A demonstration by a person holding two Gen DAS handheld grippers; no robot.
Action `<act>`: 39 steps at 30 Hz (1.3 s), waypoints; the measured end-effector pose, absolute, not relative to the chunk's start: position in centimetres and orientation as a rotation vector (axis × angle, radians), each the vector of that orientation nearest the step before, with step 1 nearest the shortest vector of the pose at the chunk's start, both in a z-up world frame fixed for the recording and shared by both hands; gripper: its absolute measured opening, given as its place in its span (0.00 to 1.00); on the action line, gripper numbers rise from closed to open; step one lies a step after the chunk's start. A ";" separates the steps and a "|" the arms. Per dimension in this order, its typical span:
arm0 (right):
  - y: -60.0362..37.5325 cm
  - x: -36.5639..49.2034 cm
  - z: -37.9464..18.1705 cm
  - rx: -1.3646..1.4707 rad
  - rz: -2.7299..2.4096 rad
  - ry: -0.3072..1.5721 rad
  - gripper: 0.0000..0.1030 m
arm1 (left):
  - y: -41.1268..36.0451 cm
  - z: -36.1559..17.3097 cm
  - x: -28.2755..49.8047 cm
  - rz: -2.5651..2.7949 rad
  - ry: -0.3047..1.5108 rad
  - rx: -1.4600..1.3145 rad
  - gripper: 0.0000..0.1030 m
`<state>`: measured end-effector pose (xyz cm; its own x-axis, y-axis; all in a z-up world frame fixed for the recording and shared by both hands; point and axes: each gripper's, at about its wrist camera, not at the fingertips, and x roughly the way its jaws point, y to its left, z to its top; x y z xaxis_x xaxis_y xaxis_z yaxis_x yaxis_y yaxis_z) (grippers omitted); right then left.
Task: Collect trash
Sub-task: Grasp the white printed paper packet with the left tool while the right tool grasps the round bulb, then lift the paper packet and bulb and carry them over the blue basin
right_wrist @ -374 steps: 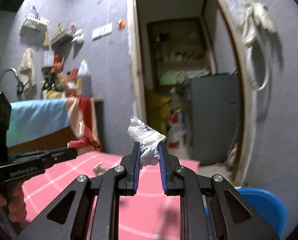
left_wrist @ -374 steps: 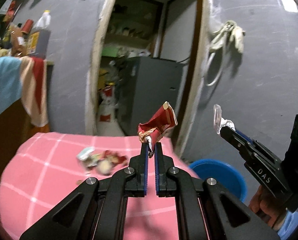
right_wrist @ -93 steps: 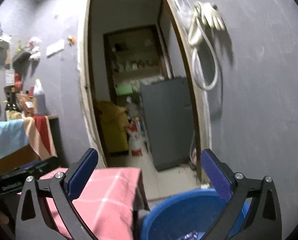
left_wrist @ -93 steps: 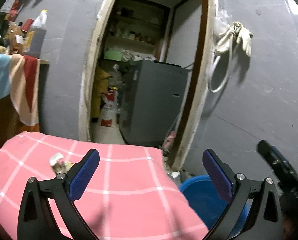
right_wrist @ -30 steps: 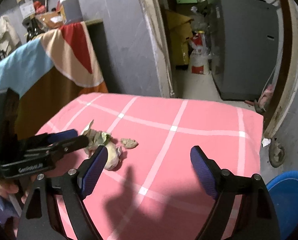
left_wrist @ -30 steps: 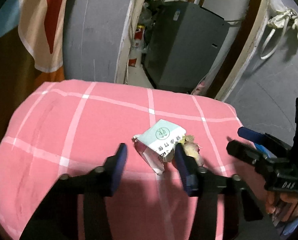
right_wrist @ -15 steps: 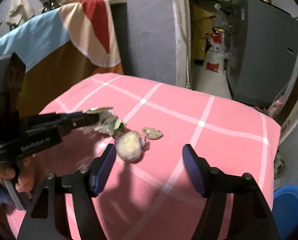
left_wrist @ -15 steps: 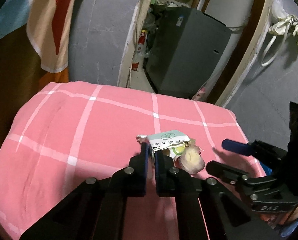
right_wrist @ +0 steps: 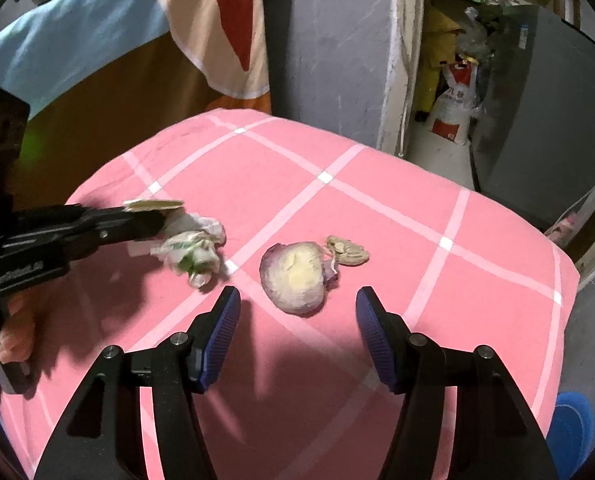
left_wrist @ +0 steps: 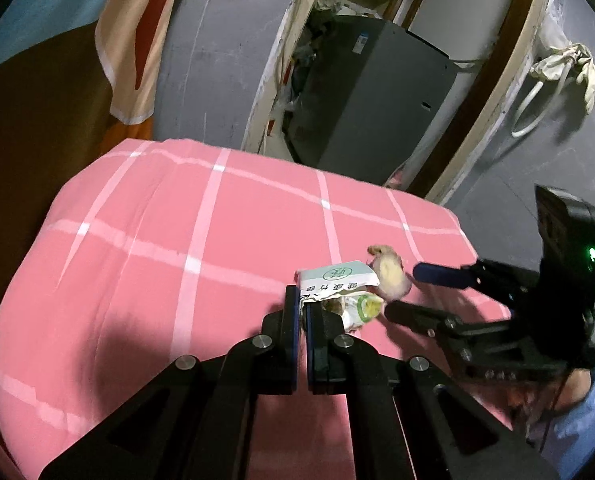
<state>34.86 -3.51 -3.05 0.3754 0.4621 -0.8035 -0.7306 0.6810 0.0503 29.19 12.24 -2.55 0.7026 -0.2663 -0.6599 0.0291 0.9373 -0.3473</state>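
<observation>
My left gripper [left_wrist: 302,305] is shut on a crumpled white and green wrapper [left_wrist: 339,286], lifting it just off the pink checked cloth [left_wrist: 177,240]. The right wrist view shows that left gripper [right_wrist: 153,220] holding the wrapper [right_wrist: 193,246]. A purple and cream onion piece [right_wrist: 295,276] lies on the cloth with a small dry scrap [right_wrist: 347,252] beside it. My right gripper [right_wrist: 297,322] is open, its fingers either side of the onion piece, just short of it. The onion piece [left_wrist: 391,276] also shows in the left wrist view, at the right gripper's [left_wrist: 409,290] tips.
A blue bucket [right_wrist: 573,420] sits on the floor past the cloth's right edge. A doorway with a grey cabinet [left_wrist: 361,100] and a white sack [right_wrist: 453,112] lies behind. A striped towel [right_wrist: 217,28] hangs over a brown counter on the left.
My left gripper has stayed shut on the wrapper and raised it slightly. My right gripper has moved forward, so the onion piece now sits close between its open fingers.
</observation>
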 end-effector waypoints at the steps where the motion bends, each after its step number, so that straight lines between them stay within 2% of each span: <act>1: -3.3 35.0 -3.1 -0.348 0.782 0.905 0.57 | 12.3 -2.7 29.0 -0.170 0.784 -0.322 0.01; 8: -1.5 35.5 -3.7 -0.442 0.768 0.903 0.50 | 12.7 -3.1 28.2 -0.177 0.801 -0.328 0.01; 10: -1.6 35.7 -3.7 -0.443 0.774 0.904 0.37 | 12.8 -3.2 28.1 -0.178 0.801 -0.332 0.01; 12: -1.8 35.8 -3.7 -0.432 0.783 0.906 0.32 | 12.8 -3.2 28.0 -0.176 0.799 -0.327 0.01; 15: -2.1 35.7 -3.5 -0.420 0.787 0.896 0.29 | 12.8 -3.0 27.8 -0.173 0.790 -0.322 0.01; 30: -6.4 31.3 -1.3 -0.287 0.730 0.727 0.28 | 9.6 -1.9 24.5 -0.173 0.714 -0.302 0.01; 39: -12.8 25.3 2.4 -0.152 0.643 0.463 0.28 | 5.4 1.5 21.5 -0.206 0.555 -0.255 0.01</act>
<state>25.29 -12.79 2.37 0.7026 0.5421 -0.4610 -0.6087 0.7934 0.0052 21.51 5.40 1.45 0.8306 -0.2603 -0.4924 0.1236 0.9482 -0.2927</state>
